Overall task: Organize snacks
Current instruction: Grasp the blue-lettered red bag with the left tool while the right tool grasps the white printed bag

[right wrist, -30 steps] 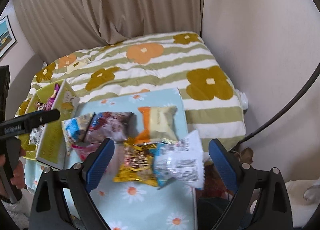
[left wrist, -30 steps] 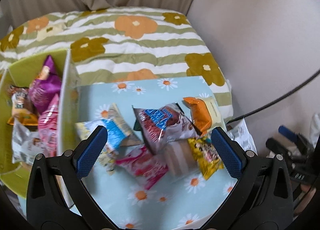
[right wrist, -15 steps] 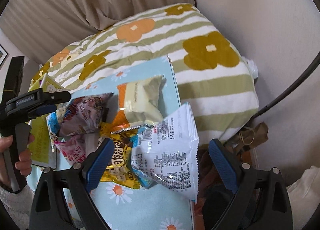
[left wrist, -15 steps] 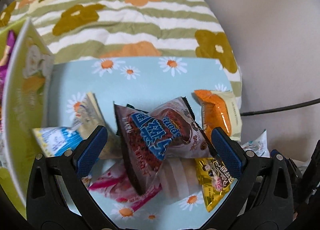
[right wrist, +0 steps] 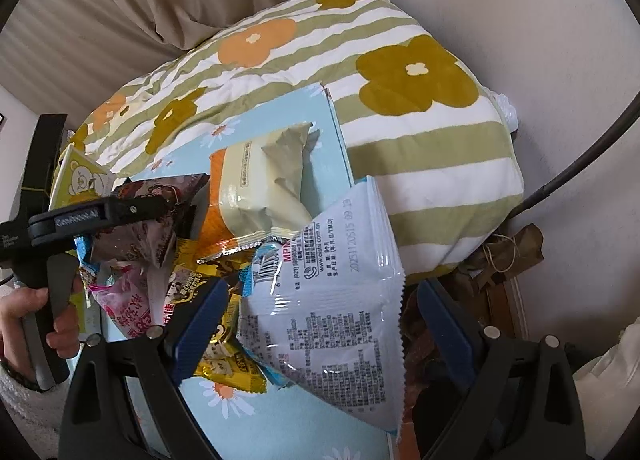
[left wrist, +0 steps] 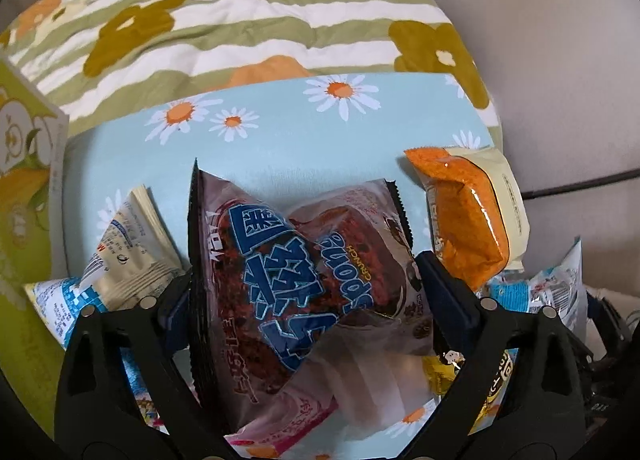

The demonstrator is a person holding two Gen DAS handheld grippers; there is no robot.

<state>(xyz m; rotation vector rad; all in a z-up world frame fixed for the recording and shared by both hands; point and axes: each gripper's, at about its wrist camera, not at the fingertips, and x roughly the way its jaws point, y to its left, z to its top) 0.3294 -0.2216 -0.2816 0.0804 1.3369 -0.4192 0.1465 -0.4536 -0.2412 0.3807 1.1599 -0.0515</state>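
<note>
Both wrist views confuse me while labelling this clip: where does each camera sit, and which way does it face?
Left wrist: on the left gripper, looking steeply down; its closing fingers flank the brown Sponge Crunch packet.
Right wrist: on the right gripper, tilted down at the white packet; the person's left hand shows.
Shared: orange-and-cream packet, daisy mat.

Soft, even daylight fills both views, with only faint shadows under the packets. Glare glints on the orange packet [left wrist: 466,215] right of the left tongs [left wrist: 304,280] and on the white packet [right wrist: 340,300] between the right tongs [right wrist: 324,324]. Fisheye bending curves the edges, and the corners are black.
</note>
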